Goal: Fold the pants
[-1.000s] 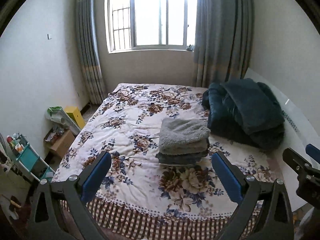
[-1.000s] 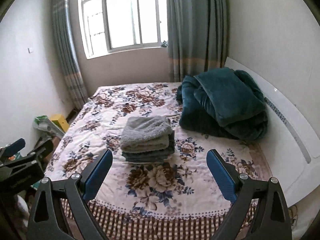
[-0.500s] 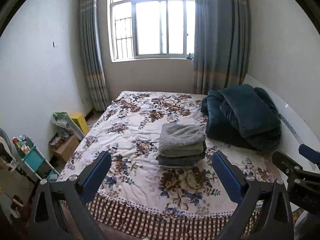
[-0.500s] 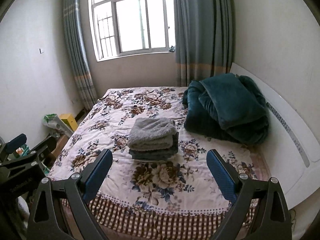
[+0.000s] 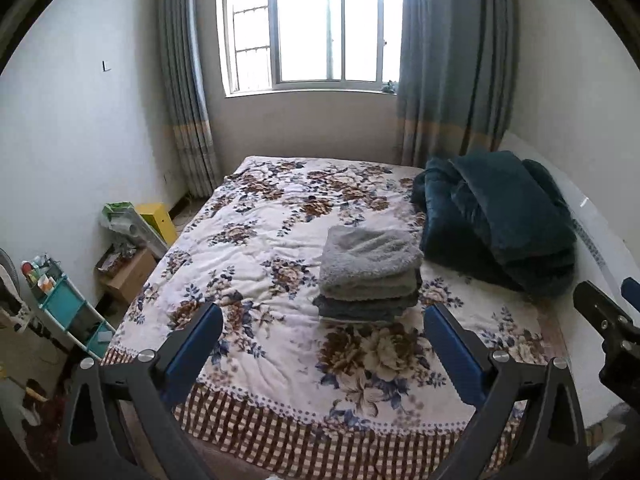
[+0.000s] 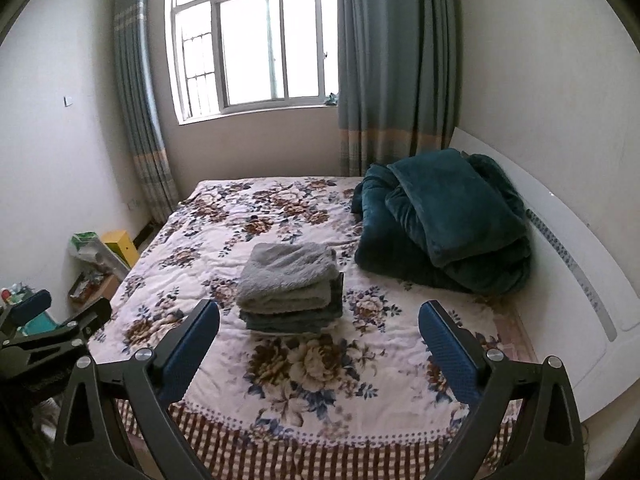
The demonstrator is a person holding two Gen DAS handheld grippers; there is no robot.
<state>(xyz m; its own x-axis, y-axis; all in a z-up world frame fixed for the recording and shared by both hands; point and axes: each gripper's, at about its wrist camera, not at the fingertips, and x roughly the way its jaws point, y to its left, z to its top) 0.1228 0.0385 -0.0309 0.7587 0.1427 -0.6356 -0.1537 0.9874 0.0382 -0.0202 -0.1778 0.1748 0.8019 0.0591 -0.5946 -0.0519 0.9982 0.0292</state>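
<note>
A stack of folded pants (image 5: 370,276) lies near the middle of the floral bed (image 5: 260,248), light grey fleece on top and darker grey ones beneath. It also shows in the right wrist view (image 6: 291,286). My left gripper (image 5: 323,330) is open and empty, held in the air in front of the bed's near edge, well short of the stack. My right gripper (image 6: 319,328) is also open and empty, beside it on the right. Its tip shows at the right of the left wrist view (image 5: 608,316). The left gripper's tip shows at the left of the right wrist view (image 6: 44,320).
A bundled dark teal blanket (image 5: 500,220) lies on the bed's right side against the white headboard (image 6: 572,264). Left of the bed on the floor stand a cardboard box (image 5: 126,276), a yellow box (image 5: 158,220) and a teal shelf rack (image 5: 66,312). A curtained window (image 5: 312,28) faces me.
Both grippers have drawn back and risen away from the bed, so the stack looks smaller and more of the room shows. Both jaws have stayed open.
</note>
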